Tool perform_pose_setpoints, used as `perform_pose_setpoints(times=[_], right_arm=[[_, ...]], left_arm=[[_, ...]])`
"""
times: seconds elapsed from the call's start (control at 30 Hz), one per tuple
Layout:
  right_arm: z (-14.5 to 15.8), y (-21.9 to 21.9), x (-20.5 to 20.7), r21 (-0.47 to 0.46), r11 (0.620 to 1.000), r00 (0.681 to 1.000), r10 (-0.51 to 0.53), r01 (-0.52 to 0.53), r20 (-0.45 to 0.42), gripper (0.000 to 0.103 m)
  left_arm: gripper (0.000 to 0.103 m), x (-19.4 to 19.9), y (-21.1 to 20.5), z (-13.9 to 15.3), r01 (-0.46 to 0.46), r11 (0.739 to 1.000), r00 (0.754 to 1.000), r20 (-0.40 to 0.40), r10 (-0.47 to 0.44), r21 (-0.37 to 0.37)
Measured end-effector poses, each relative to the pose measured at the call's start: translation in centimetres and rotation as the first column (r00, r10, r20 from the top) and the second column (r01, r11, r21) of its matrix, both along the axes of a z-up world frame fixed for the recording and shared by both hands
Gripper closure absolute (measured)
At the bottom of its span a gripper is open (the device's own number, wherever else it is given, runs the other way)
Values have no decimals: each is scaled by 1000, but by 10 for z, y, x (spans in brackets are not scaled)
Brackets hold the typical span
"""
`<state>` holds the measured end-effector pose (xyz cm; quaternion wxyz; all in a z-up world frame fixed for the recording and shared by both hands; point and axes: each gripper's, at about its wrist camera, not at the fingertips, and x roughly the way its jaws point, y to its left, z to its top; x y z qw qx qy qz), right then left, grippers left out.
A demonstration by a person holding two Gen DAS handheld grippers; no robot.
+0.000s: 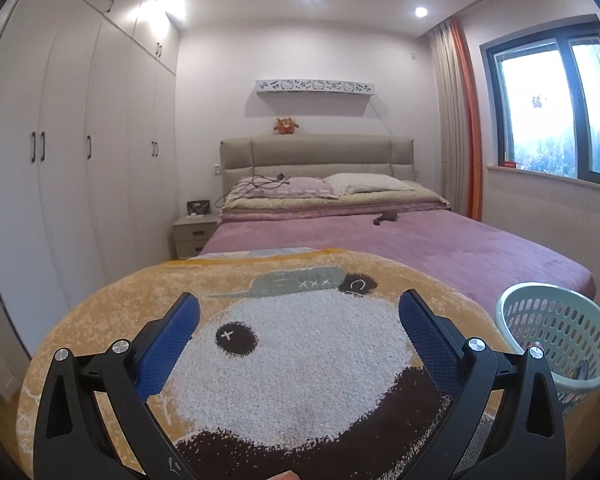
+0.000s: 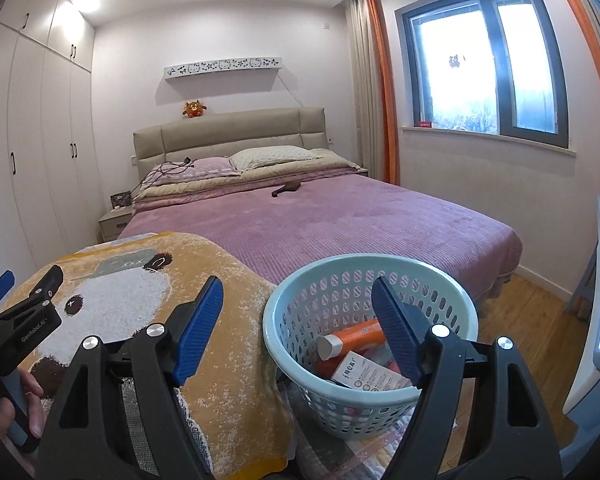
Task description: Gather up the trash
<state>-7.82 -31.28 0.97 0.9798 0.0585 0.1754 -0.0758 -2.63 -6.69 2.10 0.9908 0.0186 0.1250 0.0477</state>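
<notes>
Left wrist view first: left gripper spread wide, nothing between the blue fingers, just hovering over the bear-face blanket on the surface in front of the bed. No loose trash spotted on that blanket. Pale green basket sitting off to the right, partly cut by the frame edge. Small dark thing lying on the purple bedspread near the pillows, too small to say what it is.

Right wrist view: right gripper also parted, moderately wide, empty, aimed right over the basket. Inside it: an orange bottle with a pale cap lying on its side, plus a white printed carton leaning against it, maybe more orange packaging underneath, hard to tell. Basket stands just beside the blanket edge. Left gripper visible at far left, held in a hand.

Looks like a between-items moment, or close to finished: trash already in the basket, both sets of fingers free. Next move probably calls for scanning around for leftovers, possibly that dark item on the bed, then reaching and closing on it. Bottle looks smooth and rigid, carton light and flat, both easy enough to pinch.
</notes>
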Motion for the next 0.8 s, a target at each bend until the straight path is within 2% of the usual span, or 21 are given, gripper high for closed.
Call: perform_pose_setpoints(times=[0.8], right_arm=[[-5,2,0,30,999,1000,29,-28,-12,30]], left_arm=[[7,2,-10,-5,-5,1000,1000,-10,5,-1]])
